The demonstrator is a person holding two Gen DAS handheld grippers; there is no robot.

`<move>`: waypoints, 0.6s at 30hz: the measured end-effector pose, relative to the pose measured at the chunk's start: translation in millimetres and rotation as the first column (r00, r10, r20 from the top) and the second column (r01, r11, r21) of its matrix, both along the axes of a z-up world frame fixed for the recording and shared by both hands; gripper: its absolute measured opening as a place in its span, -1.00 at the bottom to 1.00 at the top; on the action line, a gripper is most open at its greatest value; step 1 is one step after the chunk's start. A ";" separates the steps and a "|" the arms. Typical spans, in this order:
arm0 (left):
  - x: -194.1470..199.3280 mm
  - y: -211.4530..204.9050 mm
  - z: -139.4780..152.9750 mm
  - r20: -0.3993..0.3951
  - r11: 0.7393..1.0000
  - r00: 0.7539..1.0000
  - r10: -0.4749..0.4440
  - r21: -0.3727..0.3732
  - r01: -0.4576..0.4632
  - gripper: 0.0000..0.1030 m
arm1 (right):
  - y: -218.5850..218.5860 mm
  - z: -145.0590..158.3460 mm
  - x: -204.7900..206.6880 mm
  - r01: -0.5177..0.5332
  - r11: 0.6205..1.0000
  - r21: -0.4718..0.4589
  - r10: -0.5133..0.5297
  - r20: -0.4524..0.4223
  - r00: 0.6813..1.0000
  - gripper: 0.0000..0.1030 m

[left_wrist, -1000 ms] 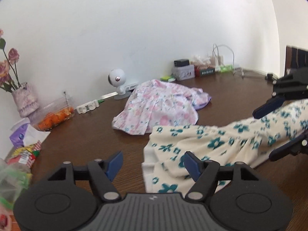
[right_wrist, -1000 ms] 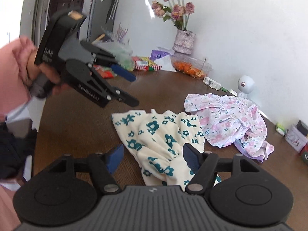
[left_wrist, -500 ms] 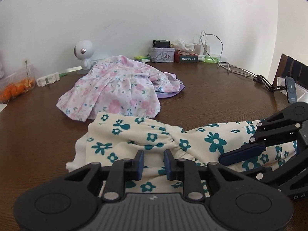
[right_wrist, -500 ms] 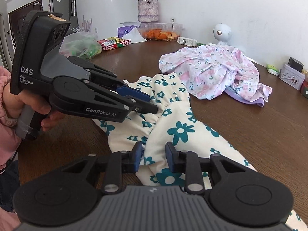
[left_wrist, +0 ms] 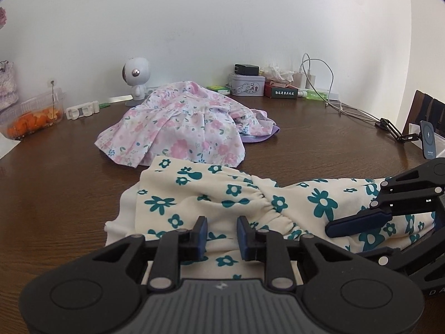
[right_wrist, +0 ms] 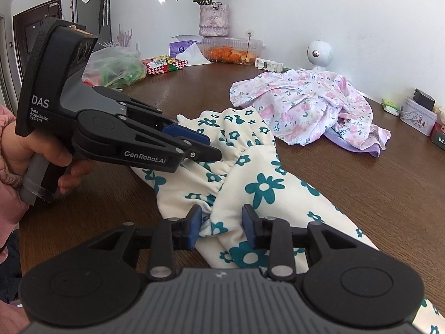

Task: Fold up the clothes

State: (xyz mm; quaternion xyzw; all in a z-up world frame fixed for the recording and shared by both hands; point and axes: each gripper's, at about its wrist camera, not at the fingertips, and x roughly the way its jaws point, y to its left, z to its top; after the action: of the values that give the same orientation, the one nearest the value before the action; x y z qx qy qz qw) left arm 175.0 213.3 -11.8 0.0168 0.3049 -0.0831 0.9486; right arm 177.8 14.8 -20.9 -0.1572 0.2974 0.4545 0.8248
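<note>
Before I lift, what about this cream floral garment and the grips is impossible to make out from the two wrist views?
- Cream floral garment: near end cut off by the right wrist frame's bottom, behind the right gripper body.
- Left gripper: its body hides the fabric beneath.
- Purple cloth: mostly under the pink floral garment.

white wall, brown wooden table

We see the flowered trousers lying on the table just before the crumpled dress, with a small camera, tin and chargers behind along the wall.
</note>
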 end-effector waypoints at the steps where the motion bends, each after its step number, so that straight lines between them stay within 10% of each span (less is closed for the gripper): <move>1: -0.9 0.1 0.9 0.004 1.000 1.000 0.005 -0.001 -0.005 -0.52 | -1.2 0.6 0.0 -0.005 1.000 0.008 0.005 -0.006 1.000 -0.24; 6: -19.9 -1.6 14.0 0.061 0.994 0.992 0.107 -0.039 -0.105 0.49 | -22.4 23.5 -13.9 0.001 0.997 0.079 -0.004 0.045 0.999 0.40; 10: -38.6 -10.5 21.5 0.056 0.967 0.980 0.192 -0.179 -0.180 0.91 | -52.7 42.6 -19.9 0.069 0.991 0.119 -0.079 0.084 0.993 0.89; 18: -63.6 -63.8 33.7 0.102 0.964 0.981 0.163 -0.230 -0.136 1.00 | -114.9 54.6 -28.9 0.270 0.954 0.133 -0.284 0.094 0.954 0.99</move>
State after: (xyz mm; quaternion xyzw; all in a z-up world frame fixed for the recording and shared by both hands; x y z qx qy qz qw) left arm 111.4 149.5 21.8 -0.1072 0.2363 -0.0437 0.9648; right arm 148.9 -100.1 33.7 -0.0898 0.2423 0.3416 0.9036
